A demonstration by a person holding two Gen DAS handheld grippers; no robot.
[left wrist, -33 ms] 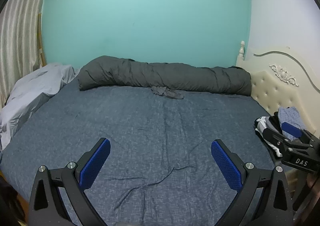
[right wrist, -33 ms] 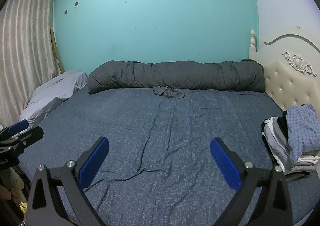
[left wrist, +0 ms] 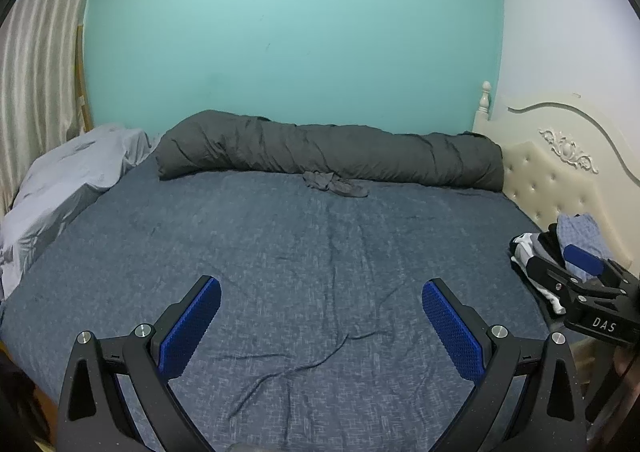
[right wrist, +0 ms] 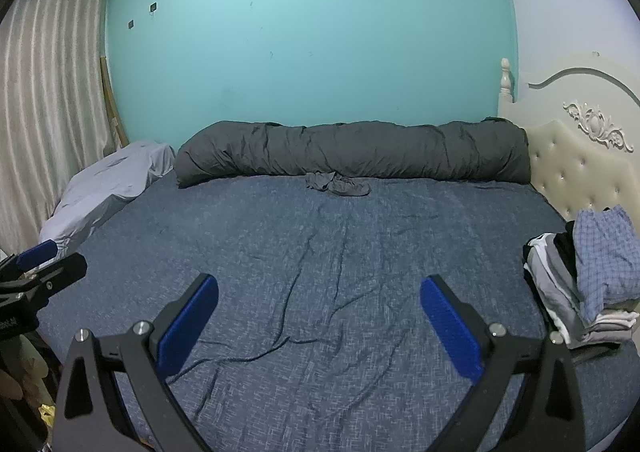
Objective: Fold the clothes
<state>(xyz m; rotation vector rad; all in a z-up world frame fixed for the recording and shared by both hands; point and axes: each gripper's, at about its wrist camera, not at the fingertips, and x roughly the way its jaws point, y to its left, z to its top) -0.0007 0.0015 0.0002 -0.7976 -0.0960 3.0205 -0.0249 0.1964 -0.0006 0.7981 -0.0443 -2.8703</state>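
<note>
Nearest me, the left gripper (left wrist: pixel 320 326) and right gripper (right wrist: pixel 318 326) hover with jaws spread wide, holding nothing, over the blue bedsheet (right wrist: pixel 320 260). The pile of clothes (right wrist: pixel 588 284) sits at the right edge, by the headboard; a crumpled grey garment (right wrist: pixel 338 185) lies far off against the rolled duvet (right wrist: pixel 352 152). Whichever piece is taken wants spreading flat mid-bed, I'd say.

Rolled grey duvet (right wrist: pixel 352 152) against teal wall (right wrist: pixel 312 32); perhaps a pillow (right wrist: pixel 108 184).

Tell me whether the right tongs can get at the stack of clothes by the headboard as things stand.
Probably yes. The right tongs are open and empty, and the stack of clothes lies just to their right at the bed's edge, with only bare sheet between. Nothing blocks the way.
</note>
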